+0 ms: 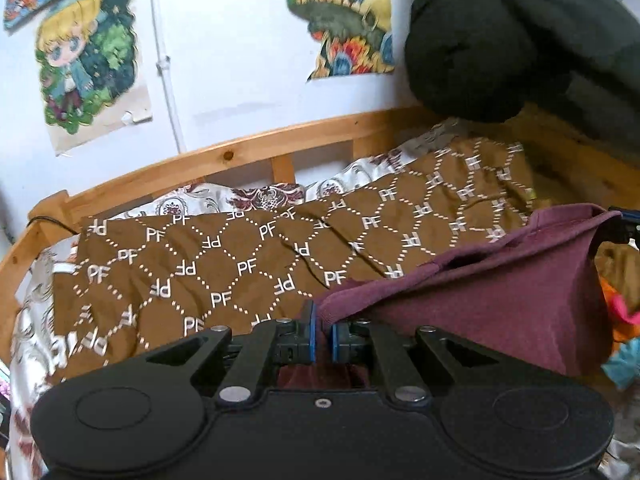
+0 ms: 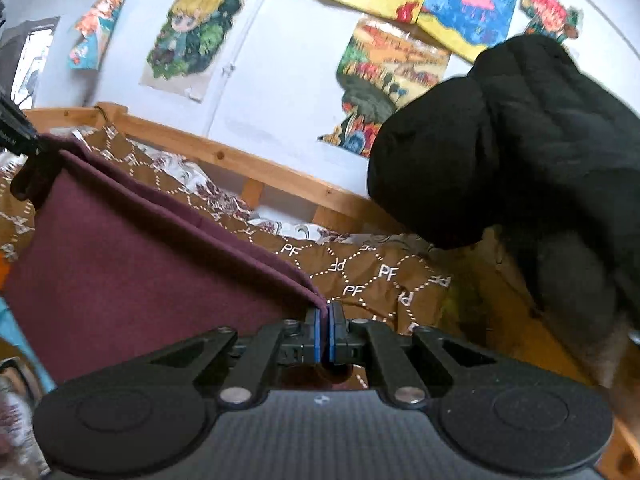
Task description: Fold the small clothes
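We see a matt maroon cloth garment [image 1: 500,300], a soft brown printed blanket [image 1: 240,264], a smooth knotty wooden rail [image 1: 224,156], and matt black plastic grippers with blue pads [image 2: 318,336].

A brown blanket [image 1: 248,264] printed with white "PF" letters in a dotted diamond grid covers the bed, over a floral sheet [image 1: 256,196]. A wooden bed rail [image 1: 256,144] runs along the white wall, where cartoon posters [image 1: 86,60] hang. A black padded jacket [image 2: 512,148] bulks at the right.
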Available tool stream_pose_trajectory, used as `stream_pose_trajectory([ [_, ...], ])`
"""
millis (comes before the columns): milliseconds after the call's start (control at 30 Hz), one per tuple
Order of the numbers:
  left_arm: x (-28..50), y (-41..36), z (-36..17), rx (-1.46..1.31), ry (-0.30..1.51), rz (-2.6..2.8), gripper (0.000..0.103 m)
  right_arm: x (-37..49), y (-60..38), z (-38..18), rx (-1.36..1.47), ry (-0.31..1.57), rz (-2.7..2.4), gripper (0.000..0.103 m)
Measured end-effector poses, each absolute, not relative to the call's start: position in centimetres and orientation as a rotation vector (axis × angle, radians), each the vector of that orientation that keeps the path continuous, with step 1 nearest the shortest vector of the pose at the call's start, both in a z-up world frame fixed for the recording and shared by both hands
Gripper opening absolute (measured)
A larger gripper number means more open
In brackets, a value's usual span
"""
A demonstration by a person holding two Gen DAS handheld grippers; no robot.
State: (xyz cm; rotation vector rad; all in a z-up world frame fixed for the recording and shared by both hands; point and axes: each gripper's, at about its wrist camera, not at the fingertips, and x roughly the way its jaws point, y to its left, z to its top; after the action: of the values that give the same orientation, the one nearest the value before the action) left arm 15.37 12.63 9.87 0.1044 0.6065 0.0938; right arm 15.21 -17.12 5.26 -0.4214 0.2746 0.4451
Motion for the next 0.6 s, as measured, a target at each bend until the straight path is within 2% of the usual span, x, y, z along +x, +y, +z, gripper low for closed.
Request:
stream_pose_trajectory([
  [300,24.8,13.9,3.3,0.11,0.732,0.106,0.007,26.0,-14.7,-1.2,-0.409,0.375,0.458,0.005],
  [600,29.5,14.7,-1.7,0.108,0.807,0.088,0.007,31.0,-14.0,-5.1,-0.399,0.444,0.442,0.005],
])
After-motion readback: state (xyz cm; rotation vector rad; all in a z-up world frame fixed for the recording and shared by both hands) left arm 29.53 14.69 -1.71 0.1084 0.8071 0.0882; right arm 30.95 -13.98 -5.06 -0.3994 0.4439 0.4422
